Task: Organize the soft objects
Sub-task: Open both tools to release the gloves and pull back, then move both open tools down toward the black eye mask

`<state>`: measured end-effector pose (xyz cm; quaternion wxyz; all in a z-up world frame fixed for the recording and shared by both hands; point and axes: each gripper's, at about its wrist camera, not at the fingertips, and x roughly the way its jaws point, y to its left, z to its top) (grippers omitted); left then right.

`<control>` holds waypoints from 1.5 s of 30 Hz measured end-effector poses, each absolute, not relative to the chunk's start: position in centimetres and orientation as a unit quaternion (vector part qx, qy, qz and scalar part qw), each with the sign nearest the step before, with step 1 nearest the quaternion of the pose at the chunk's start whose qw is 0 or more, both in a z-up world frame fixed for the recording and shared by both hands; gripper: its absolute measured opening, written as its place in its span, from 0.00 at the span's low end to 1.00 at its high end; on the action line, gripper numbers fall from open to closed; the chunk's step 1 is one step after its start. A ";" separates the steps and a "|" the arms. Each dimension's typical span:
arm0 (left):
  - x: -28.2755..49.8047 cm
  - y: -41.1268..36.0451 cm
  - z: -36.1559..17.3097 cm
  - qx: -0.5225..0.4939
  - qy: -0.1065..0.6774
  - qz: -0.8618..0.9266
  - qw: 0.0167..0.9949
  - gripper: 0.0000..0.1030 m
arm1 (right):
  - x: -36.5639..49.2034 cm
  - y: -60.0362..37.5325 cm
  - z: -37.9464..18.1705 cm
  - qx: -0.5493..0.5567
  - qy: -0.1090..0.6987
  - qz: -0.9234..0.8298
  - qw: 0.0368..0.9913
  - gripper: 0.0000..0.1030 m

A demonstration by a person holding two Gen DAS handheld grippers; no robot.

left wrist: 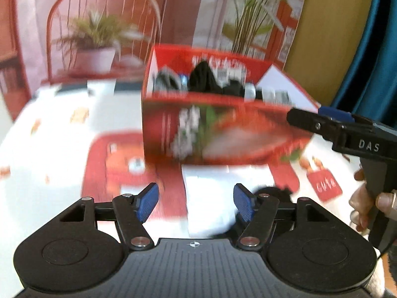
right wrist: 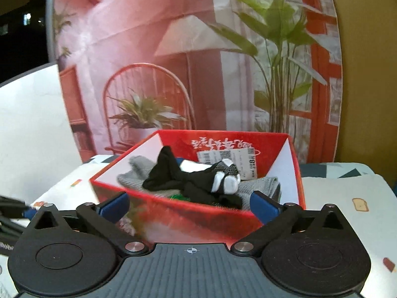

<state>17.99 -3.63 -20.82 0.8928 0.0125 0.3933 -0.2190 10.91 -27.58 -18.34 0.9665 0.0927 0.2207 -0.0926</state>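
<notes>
On the surface (right wrist: 347, 193), toward its far edge, I record a red box (right wrist: 203, 213) with its top open, standing before a printed backdrop (right wrist: 148, 49). Inside the box lie soft items: a black sock (right wrist: 168, 173) draped across the heap, a black-and-white sock (right wrist: 223, 177) beside it, and grey cloth (right wrist: 139, 168) beneath both. My left hand-held gripper (left wrist: 196, 202) is open with nothing between its blue pads (left wrist: 147, 202); below it a white sheet (left wrist: 211, 198) rests on a red mat (left wrist: 109, 161), just in front of the box. A dark item (left wrist: 273, 191) lies by the right-side pad; I cannot tell what it is. My right hand-held gripper (right wrist: 189, 204) stands fully open and empty, close to the box's near wall. From the left wrist view, a hand (left wrist: 367, 206) grips its handle.
</notes>
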 end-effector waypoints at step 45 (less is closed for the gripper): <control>14.8 -4.6 -28.9 0.061 0.426 -0.148 0.891 0.86 | 9.0 -26.1 -29.8 0.112 0.354 -0.073 0.926 1.00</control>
